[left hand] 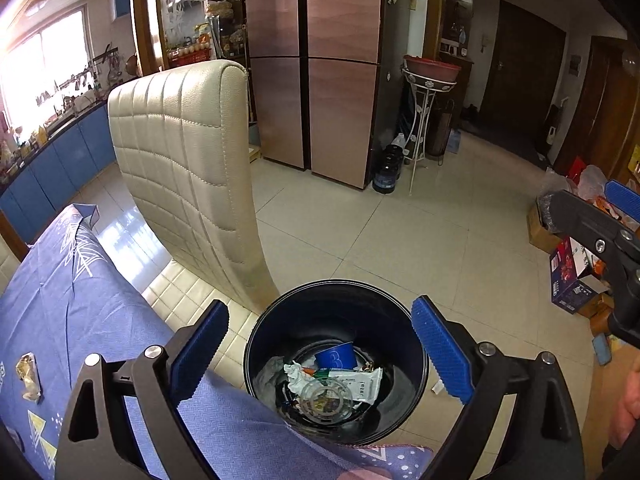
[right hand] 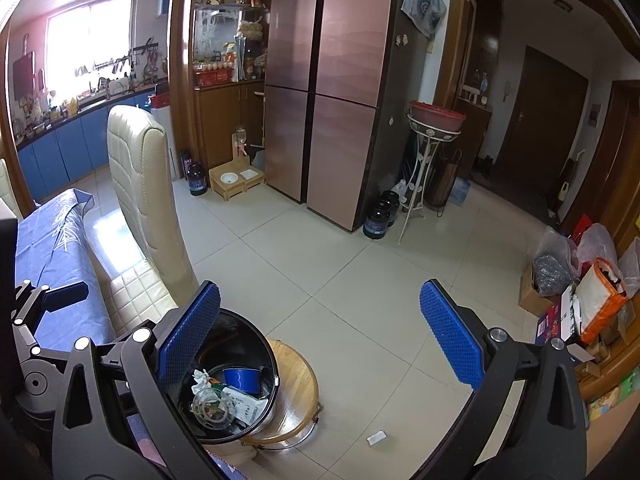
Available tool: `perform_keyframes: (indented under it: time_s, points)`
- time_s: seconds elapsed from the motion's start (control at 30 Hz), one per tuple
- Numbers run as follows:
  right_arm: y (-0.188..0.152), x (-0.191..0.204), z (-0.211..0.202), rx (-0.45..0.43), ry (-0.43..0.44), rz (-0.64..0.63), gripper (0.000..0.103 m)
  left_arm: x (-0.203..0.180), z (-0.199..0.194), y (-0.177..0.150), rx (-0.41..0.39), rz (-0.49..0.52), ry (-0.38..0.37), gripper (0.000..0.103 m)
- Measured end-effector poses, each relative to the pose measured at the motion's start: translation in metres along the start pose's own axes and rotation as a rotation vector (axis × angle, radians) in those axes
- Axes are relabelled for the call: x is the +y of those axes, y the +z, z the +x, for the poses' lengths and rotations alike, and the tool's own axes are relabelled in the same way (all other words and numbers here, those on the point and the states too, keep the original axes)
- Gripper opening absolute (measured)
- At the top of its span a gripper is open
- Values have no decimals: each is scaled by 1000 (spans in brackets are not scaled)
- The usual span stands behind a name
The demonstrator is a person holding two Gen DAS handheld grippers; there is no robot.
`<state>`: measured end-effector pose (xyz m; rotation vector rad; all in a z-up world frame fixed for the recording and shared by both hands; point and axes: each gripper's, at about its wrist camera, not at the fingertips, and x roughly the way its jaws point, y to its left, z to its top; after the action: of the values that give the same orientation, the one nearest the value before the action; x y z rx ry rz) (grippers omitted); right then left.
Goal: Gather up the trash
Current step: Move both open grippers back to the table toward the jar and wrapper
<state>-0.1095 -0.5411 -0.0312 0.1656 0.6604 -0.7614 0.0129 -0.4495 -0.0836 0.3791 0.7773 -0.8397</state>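
The tiled floor [right hand: 360, 280] fills the middle of both views, wide and mostly bare between the copper-coloured refrigerator [right hand: 340, 92] at upper centre and the boxes and bags [right hand: 580, 292] at the right edge. A cream quilted chair [left hand: 188, 168] rises left of centre, beside the blue-clothed bench [left hand: 80, 312] at lower left. The black trash bin [left hand: 416, 344] sits at bottom centre, just past the bench's edge, in front of a wooden stool [right hand: 296, 380]. Inside lie a blue cup [left hand: 336, 356] with a pale mark, a white wrapper [left hand: 360, 384] whose print is too small to read, a clear lid [left hand: 326, 398] and crumpled paper [left hand: 296, 376]. The left gripper [left hand: 320, 354] hovers over the bin, jaws wide and empty. The right gripper [right hand: 320, 336] is likewise spread, holding nothing. A crumpled wrapper [left hand: 28, 376] lies on the bench at far left; a white scrap [right hand: 377, 437] lies on the floor.
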Motion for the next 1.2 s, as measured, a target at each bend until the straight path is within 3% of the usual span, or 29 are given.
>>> perform_keyframes:
  time_s: [0.23,0.5,0.87,1.2]
  points:
    - [-2,8,-1,9,31,-6,99,5,-9,-6,-5,2,21,90]
    - [5,49,-7,-5,109,-65,99,52,-31,-21,-14,-83,94,90]
    - [10,163,-19,-13,308,-200,98,158,-81,-74,-14,-272,280,90]
    - [-7,291,-45,-12,508,-374,95,268,-138,-152,4,-481,506,90]
